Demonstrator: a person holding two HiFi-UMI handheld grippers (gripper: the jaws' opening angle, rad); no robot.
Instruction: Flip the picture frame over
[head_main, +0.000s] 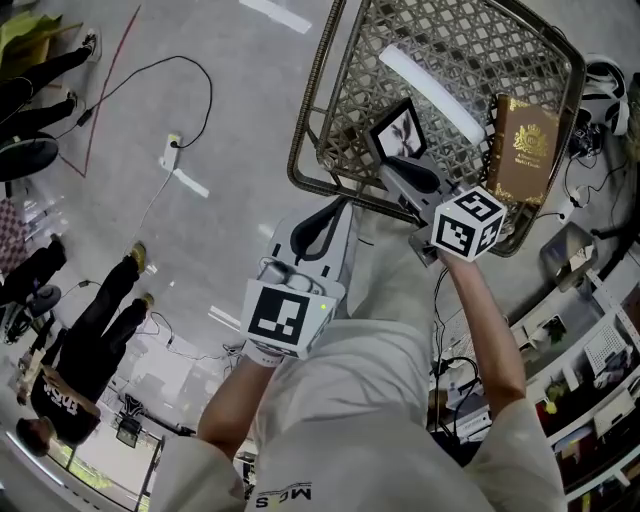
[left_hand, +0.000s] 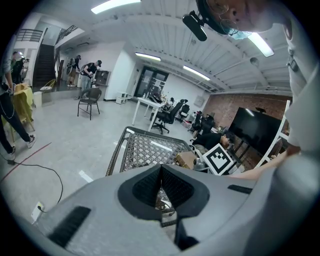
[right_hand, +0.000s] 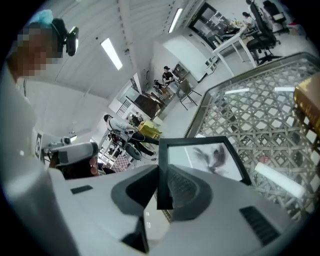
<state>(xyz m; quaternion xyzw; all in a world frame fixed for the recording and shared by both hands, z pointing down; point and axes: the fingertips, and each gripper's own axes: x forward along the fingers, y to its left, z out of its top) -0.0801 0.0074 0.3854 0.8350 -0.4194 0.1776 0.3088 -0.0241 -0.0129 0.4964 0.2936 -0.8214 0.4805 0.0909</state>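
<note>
Scene: A person is standing over a metal mesh table (head_main: 318, 90) and holding a gripper in each hand (the head view is looking steeply down on it).
Picture frame: The black picture frame (head_main: 400, 130) is hanging tilted just above the mesh, at about 1 o'clock from the middle of the head view. Its picture side is facing the person.
Right gripper: The right gripper (right_hand: 162, 186) is clamping its pads on one side edge of the frame, near a lower corner. The rest of the frame is sticking out past the jaws.
Left gripper: The left gripper (left_hand: 161, 172) is waiting off the table at 7 o'clock from the frame, with its pads pressed together and nothing between them.
Step in hand: The frame is apparently being turned in the air before it is laid picture side down.
Doing it well: The grip is sitting far off centre, so a slow wrist roll with the frame well clear of the mesh looks safest. The free corner should be touching down first.
Edges: A brown book (head_main: 523, 150) is lying at 3 o'clock from the frame, and a white bar (head_main: 430, 92) at 12 o'clock. The near table rim is running just beneath the right gripper.
Open room: Bare mesh is showing from 10 to 12 o'clock of the frame, which seems the roomiest place to set it down.
</note>
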